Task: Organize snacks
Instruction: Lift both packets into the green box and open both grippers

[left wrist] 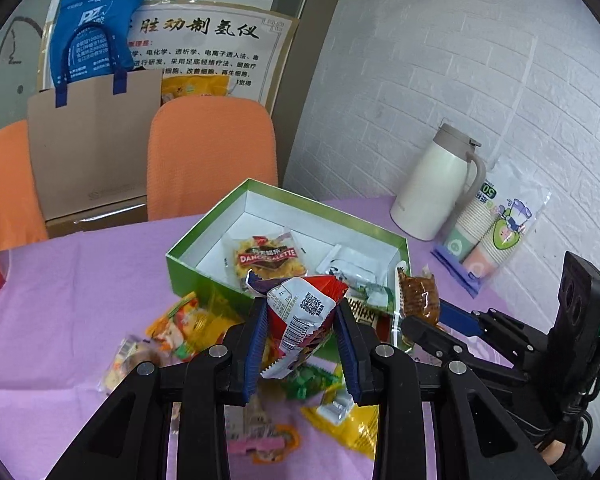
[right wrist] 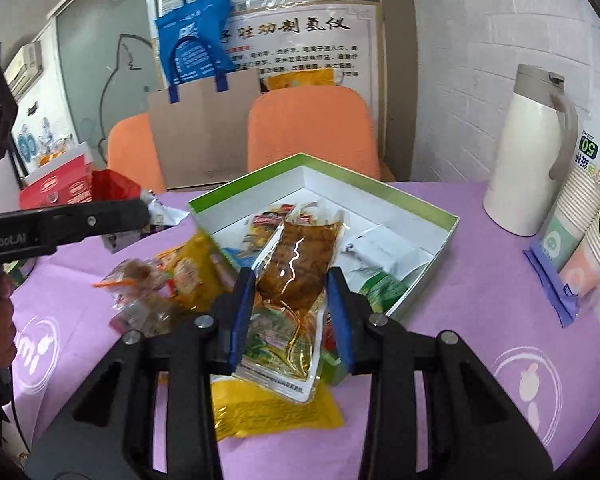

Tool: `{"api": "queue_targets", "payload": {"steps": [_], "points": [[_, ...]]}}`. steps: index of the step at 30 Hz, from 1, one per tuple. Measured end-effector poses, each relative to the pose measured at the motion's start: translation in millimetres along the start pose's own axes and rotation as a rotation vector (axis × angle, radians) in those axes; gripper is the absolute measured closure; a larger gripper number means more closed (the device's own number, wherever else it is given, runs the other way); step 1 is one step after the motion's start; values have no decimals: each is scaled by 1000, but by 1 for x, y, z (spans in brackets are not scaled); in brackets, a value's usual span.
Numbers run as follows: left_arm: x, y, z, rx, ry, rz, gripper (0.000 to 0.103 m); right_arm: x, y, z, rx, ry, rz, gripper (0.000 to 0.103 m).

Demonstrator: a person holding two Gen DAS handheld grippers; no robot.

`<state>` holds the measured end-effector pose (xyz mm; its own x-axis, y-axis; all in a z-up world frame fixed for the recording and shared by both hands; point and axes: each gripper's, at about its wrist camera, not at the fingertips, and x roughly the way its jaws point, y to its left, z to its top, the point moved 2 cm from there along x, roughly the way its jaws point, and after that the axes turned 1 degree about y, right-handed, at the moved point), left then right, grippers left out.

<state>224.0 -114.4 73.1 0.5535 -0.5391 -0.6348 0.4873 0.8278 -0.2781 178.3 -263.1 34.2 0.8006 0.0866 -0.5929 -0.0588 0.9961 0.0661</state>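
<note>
Red foil marks the red snack packet, which is clamped between the left tongs and held clear of the purple tabletop, its long axis running forward along the fingers. Directly ahead, the open green box is seen. Further right, the brown snack pouch is gripped by the right tongs, lengthwise too, already over the box's near corner. The right tongs are judged nearer the drop.
</note>
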Motion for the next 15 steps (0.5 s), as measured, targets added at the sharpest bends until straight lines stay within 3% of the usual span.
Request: {"api": "queue_targets", "payload": {"steps": [5, 12, 13, 14, 15], "points": [[53, 1, 23, -28, 50, 27, 70, 44, -29, 15, 49, 67, -31, 64], [104, 4, 24, -12, 105, 46, 66, 88, -26, 9, -5, 140, -12, 59], [107, 6, 23, -11, 108, 44, 52, 88, -24, 8, -26, 134, -8, 57], [108, 8, 21, -18, 109, 52, 26, 86, -24, 7, -36, 116, -5, 52], [106, 11, 19, -26, 95, 66, 16, 82, -24, 7, -48, 90, -18, 36]]}}
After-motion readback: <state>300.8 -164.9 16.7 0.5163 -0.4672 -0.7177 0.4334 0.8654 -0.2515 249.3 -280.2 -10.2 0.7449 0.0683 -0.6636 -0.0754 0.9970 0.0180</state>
